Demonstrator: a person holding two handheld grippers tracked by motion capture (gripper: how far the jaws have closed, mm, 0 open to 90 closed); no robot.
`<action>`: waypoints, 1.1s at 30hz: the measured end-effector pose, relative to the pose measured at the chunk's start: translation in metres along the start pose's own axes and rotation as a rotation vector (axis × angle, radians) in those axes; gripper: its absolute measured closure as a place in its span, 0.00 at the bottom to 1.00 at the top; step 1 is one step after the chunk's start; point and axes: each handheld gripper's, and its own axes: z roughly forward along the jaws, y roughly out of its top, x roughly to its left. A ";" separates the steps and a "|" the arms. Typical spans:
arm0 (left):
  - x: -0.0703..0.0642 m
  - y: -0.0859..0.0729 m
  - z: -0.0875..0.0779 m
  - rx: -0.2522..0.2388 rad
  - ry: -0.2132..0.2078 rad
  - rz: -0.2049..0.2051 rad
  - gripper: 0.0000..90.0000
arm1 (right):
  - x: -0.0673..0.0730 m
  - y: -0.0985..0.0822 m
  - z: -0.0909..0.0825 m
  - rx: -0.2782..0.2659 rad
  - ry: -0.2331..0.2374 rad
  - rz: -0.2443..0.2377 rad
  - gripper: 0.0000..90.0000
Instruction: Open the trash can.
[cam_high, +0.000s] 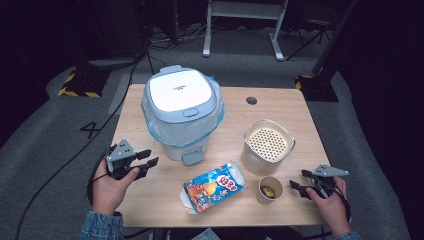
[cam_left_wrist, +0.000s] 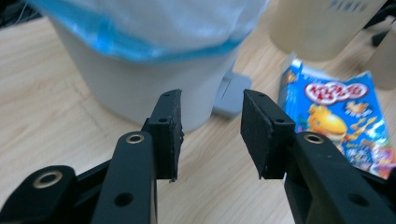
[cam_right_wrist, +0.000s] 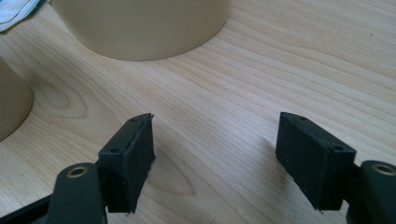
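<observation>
Left fingers (cam_left_wrist: 169, 135): parted, nothing between the pads, just bare tabletop showing in the gap. They point at the foot of the bin, so this looks like an approach and not a grip.
Left gripper (cam_high: 145, 161): lifted at the table's left edge, jaws aimed right toward the pedal, released and empty.
Pedal (cam_high: 192, 158): grey tab sticking out at the bin's base, facing the person; in the left gripper view it sits dead ahead between the jaw tips. That line-up suggests the pedal is the target, to pop the lid.
Pedal bin (cam_high: 183, 112): upright at the centre-left of the table, lid shut, blue liner folded over the rim. Closed for now, so nothing can go in yet.
Snack packet (cam_high: 214, 186): blue, lying flat near the front edge, just right of the pedal and apart from it. It looks torn open at one end, though the high view is too soft to be sure.
Right fingers (cam_right_wrist: 132, 161): spread wide over bare wood, holding nothing.
Right gripper (cam_high: 301, 181): low at the right front, just beside the paper cup (cam_high: 270, 189), jaws loose and facing it; likely waiting.
Paper cup: upright, something small and yellowish inside.
Perforated container (cam_high: 268, 146): beige, standing behind the cup, touching neither gripper.
Table (cam_high: 280, 107): light wood.
</observation>
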 end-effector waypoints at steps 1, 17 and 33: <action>0.000 0.003 0.000 -0.015 -0.009 0.003 0.66 | 0.000 0.000 0.000 0.000 0.000 0.000 0.32; -0.006 0.062 -0.004 -0.049 -0.087 0.100 0.82 | 0.000 0.000 0.000 0.000 0.000 0.000 0.32; -0.011 0.118 -0.013 -0.082 -0.139 0.168 0.88 | 0.000 0.000 0.000 0.000 0.000 0.000 0.32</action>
